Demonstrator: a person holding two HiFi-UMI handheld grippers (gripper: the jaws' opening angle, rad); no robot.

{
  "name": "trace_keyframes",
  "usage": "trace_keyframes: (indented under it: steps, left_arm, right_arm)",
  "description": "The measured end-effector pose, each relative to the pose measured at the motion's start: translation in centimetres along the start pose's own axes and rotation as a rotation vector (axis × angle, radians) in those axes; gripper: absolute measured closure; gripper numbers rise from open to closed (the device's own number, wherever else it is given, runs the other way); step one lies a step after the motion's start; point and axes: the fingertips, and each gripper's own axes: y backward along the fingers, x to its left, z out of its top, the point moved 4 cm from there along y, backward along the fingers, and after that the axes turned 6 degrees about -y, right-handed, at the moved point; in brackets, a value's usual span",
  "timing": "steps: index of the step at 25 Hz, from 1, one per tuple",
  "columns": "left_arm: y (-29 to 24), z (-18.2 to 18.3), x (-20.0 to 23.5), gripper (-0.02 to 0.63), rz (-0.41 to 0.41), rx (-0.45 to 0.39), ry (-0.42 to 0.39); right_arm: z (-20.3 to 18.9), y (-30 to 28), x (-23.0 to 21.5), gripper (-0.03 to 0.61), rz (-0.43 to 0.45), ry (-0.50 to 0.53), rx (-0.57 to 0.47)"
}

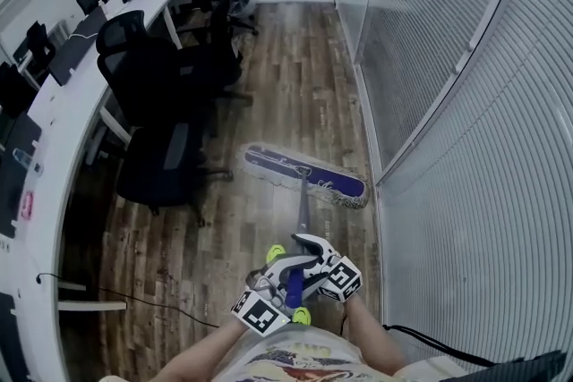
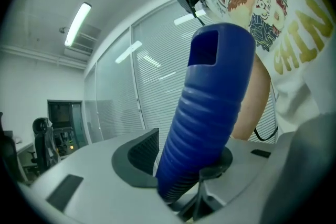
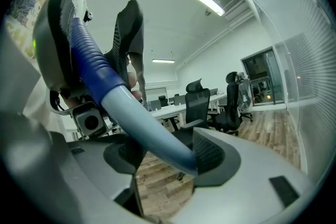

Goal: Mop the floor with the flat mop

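The flat mop's head [image 1: 304, 176], purple with a pale fringe, lies flat on the wooden floor close to the glass wall. Its pole [image 1: 303, 215] runs back to my two grippers, which sit close together near my body. My left gripper [image 1: 285, 275] [image 2: 178, 157] is shut on the blue ribbed mop handle [image 2: 210, 113], which stands tilted between both pads. My right gripper [image 1: 309, 257] [image 3: 165, 157] stands wide. The pale blue pole [image 3: 142, 123] crosses its gap at a slant and leans on the right-hand pad [image 3: 210, 157], with floor showing below it.
Black office chairs [image 1: 148, 67] stand along a long white desk [image 1: 63, 103] on the left. A glass wall with blinds [image 1: 448, 103] runs down the right. A thin black cable [image 1: 134, 295] lies on the floor at the lower left. The wooden aisle [image 1: 295, 76] stretches ahead.
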Motion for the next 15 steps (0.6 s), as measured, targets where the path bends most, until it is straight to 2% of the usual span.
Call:
trace_keyframes:
  steps: [5,12,15]
  left_arm:
    - [-3.5,-3.7,8.5,0.48,-0.01,-0.02,0.003]
    - [-8.1,-9.7,24.6,0.479,-0.019,-0.03,0.006]
    - [-9.3,-11.2,29.5,0.479,-0.011,-0.031,0.008]
  right_arm:
    - [2.8,-4.7,-8.3,0.328,-0.034,-0.01,0.007]
    - [8.4,-13.9,-22.5,0.328,-0.083,-0.004,0.005]
    - [9.9,-16.9,-26.3,0.328,-0.083,0.001,0.021]
